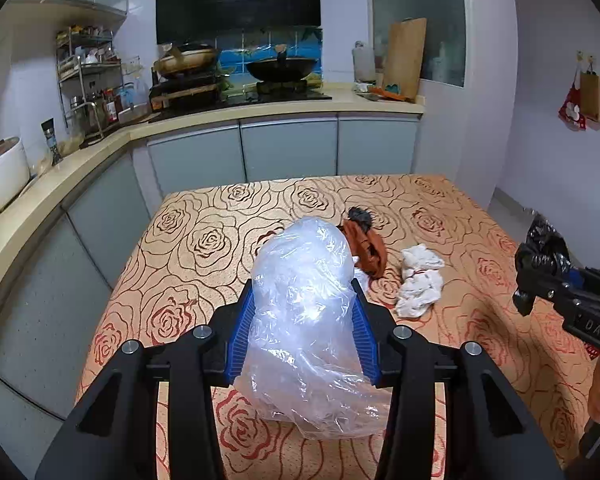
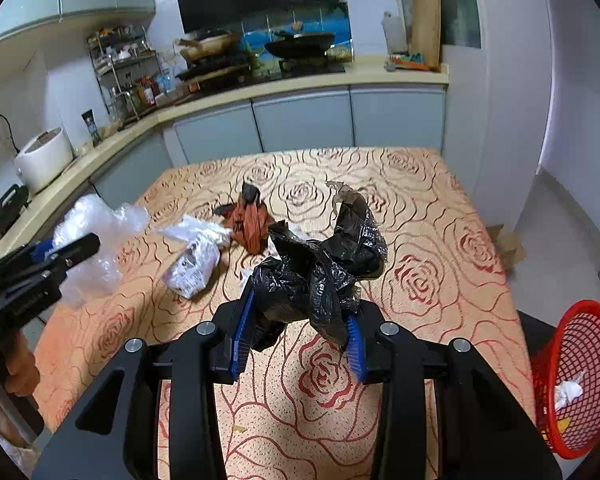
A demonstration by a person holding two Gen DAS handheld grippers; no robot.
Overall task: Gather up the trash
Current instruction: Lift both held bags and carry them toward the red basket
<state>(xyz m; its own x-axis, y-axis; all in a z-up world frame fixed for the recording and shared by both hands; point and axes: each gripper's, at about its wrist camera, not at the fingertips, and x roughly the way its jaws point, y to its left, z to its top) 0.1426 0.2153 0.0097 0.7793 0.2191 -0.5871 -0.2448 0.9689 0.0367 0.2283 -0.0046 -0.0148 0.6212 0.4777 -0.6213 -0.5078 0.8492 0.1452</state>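
Mid-collection: both pieces gripped and lifted clear of the tabletop [image 2: 440, 208], neither yet binned.

Left hand-held gripper [image 1: 305, 320]: pads pressed on a clear bag [image 1: 306, 292], bulky and crumpled, tail hanging below the jaws over the near middle of the cloth.

Right hand-held gripper [image 2: 298, 332]: clamped on a black bag [image 2: 320, 268], its loose corner sticking up and to the far side.

Next, by judgement: carry to the basket [image 2: 580, 376], near right beside the tabletop edge, then release over its mouth; black bag nearer, so likely first. Light film, apt to cling to pads or drift wide, so a low drop inside the rim seems wise.

Still lying mid-table: white wrapper [image 2: 194, 264] to the left, orange scrap [image 2: 252, 226] just beyond it, white tissue [image 1: 418, 280] to the right of the scrap.

In the basket: one white tissue wad [image 2: 567, 392], plus a small yellowish bit lower down; otherwise mostly hidden by the mesh.
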